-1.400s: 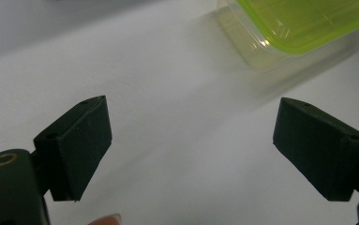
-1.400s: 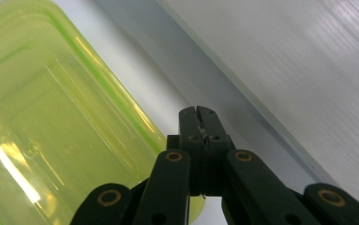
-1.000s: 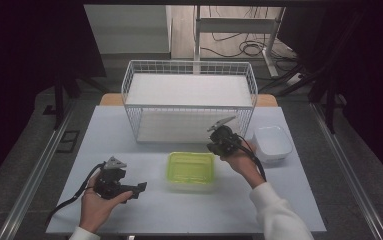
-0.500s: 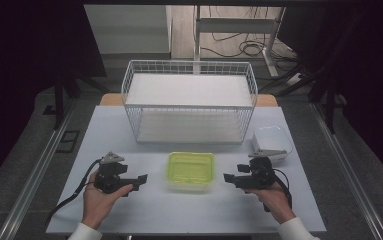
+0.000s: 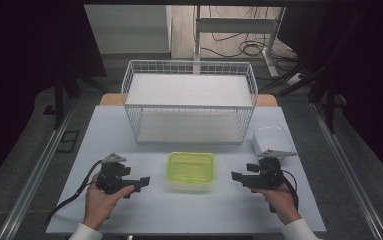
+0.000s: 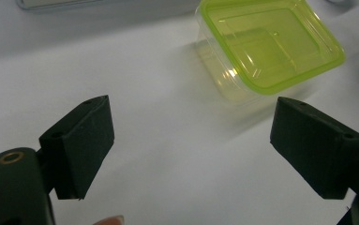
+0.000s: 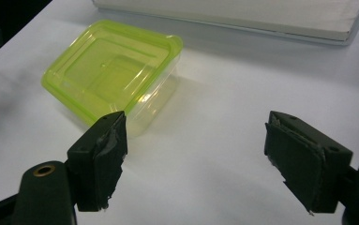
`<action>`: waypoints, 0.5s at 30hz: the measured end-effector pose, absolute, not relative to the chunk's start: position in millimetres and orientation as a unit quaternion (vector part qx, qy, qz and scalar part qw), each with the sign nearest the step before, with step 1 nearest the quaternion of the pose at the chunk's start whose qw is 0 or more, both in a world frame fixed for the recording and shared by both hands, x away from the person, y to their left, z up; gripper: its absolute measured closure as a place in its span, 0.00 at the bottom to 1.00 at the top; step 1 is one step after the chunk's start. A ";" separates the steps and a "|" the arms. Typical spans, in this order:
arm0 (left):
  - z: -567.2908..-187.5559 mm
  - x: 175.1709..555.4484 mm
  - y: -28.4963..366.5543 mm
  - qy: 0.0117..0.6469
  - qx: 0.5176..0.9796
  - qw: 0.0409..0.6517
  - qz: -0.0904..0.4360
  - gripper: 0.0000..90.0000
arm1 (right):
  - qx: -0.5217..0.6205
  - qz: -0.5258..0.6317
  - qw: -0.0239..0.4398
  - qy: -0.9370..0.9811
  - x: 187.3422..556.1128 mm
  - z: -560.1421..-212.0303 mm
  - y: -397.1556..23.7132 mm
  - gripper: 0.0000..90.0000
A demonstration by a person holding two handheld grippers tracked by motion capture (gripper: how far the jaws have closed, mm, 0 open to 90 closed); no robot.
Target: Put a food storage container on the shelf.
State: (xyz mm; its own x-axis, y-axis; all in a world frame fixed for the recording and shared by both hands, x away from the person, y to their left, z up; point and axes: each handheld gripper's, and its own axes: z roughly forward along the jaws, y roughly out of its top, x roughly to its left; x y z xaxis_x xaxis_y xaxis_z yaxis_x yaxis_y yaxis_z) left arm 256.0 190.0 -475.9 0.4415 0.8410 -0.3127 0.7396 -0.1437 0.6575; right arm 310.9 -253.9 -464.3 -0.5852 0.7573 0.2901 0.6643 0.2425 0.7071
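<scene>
Your left gripper sits low over the bench at the near left, level and pointing toward the green-lidded container, with its jaws spread wide and nothing between them; in the left gripper view you see bare bench surface in the gap and the container lying beyond, up and to the right of the jaws. Your right gripper mirrors it at the near right, also level and aimed inward at the container, and its jaws have just been opening, now standing wide apart and empty, with only white bench showing between them in the right gripper view. The container stands on the bench between your two grippers, apart from both, its clear body closed by the lime-green lid. Just behind it stands the white wire basket, and a small white tray lies at the right, beside the basket's near right corner and behind your right gripper.
</scene>
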 end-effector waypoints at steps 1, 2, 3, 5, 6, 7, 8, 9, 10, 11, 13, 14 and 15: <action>-475.5 255.4 190.2 0.524 0.753 0.393 0.066 0.15 | 0.453 0.420 0.054 0.785 311.3 -464.2 -253.5 0.23; -475.3 255.4 190.3 0.524 0.752 0.395 0.065 0.14 | 0.454 0.422 0.052 0.783 312.2 -464.2 -253.0 0.23; -475.1 255.6 190.3 0.525 0.749 0.399 0.065 0.14 | 0.454 0.423 0.049 0.783 312.8 -464.5 -252.6 0.23; -474.7 257.6 190.1 0.529 0.744 0.404 0.057 0.14 | 0.462 0.418 0.038 0.782 314.5 -467.1 -250.7 0.24; -474.7 258.8 189.6 0.531 0.741 0.407 0.054 0.14 | 0.462 0.418 0.038 0.782 314.5 -467.1 -250.7 0.24; -474.9 260.8 189.1 0.532 0.738 0.411 0.049 0.15 | 0.466 0.413 0.033 0.782 314.4 -467.3 -250.0 0.24; -475.2 262.2 188.7 0.533 0.736 0.414 0.045 0.16 | 0.467 0.412 0.030 0.782 313.8 -468.1 -249.2 0.25; -475.5 264.2 188.3 0.533 0.734 0.418 0.039 0.18 | 0.467 0.407 0.030 0.784 313.2 -468.8 -248.6 0.26; -476.0 266.3 187.8 0.534 0.732 0.422 0.034 0.18 | 0.467 0.407 0.030 0.784 313.2 -468.8 -248.6 0.26; -476.5 268.2 187.2 0.534 0.730 0.425 0.027 0.19 | 0.469 0.408 0.028 0.783 313.2 -468.5 -248.5 0.27; -477.5 271.7 186.4 0.536 0.728 0.427 0.017 0.20 | 0.473 0.410 0.024 0.779 313.9 -467.4 -248.3 0.29; -477.5 273.2 186.4 0.539 0.727 0.426 0.015 0.20 | 0.473 0.410 0.024 0.779 314.4 -467.0 -247.9 0.30; -477.3 274.3 186.3 0.539 0.725 0.428 0.012 0.20 | 0.472 0.412 0.024 0.779 315.0 -466.8 -246.9 0.32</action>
